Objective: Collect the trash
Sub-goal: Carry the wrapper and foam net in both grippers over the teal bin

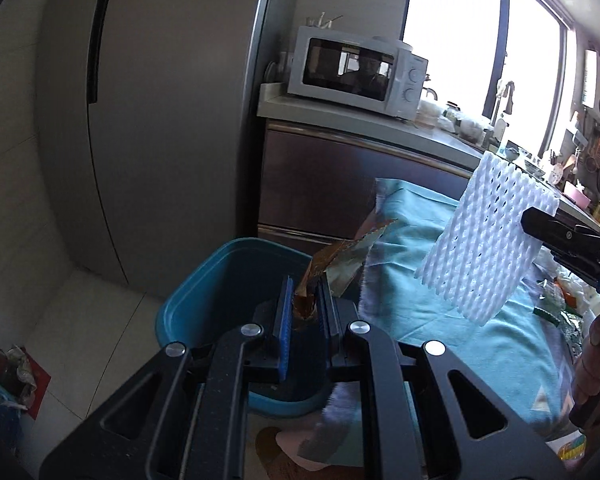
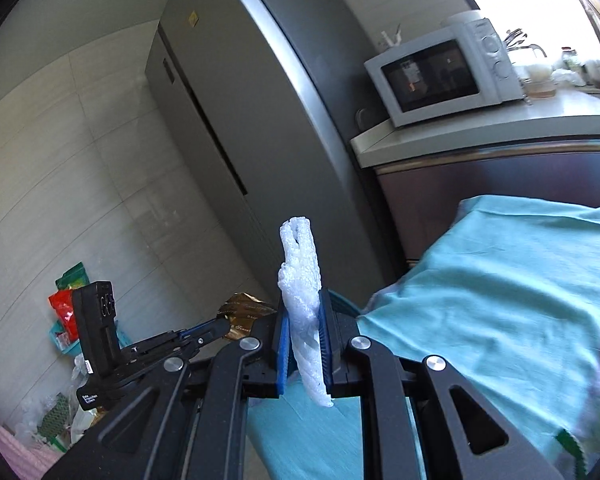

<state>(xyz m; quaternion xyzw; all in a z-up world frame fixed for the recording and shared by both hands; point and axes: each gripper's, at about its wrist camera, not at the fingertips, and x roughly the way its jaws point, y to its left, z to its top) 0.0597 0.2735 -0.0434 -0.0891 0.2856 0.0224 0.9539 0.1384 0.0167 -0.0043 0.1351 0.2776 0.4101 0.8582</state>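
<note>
- A crumpled brown-and-gold foil snack wrapper point(image 1: 332, 268) is pinched between the blue pads of the left claw point(image 1: 304, 312), its free end sticking up and to the right above the open mouth of a blue plastic bin point(image 1: 204, 280).
- In the right wrist view the same gold wrapper point(image 2: 242, 314) shows at the tip of the left claw point(image 2: 220, 326), low at the left.
- A white foam mesh fruit sleeve point(image 2: 304, 304) is clamped edge-on in the right claw point(image 2: 304, 344), both jaws narrowed onto it, with its ends poking out above and below the pads.
- From the left wrist view that sleeve point(image 1: 488, 236) hangs as a flat netted sheet from the right claw point(image 1: 540, 224), over a tabletop covered by a teal cloth point(image 1: 440, 296).
- A hand point(image 1: 592, 364) grips the right tool's handle at the right edge.
- More wrappers and litter point(image 1: 560, 312) lie on the cloth's far right.
- The bin stands on the pale tiled floor point(image 1: 80, 320) just beside the tabletop.
- Behind are a grey refrigerator point(image 1: 160, 120) and a white microwave oven point(image 1: 356, 76) on a kitchen counter.
- Coloured packets point(image 2: 66, 308) are heaped on the floor by the wall.
</note>
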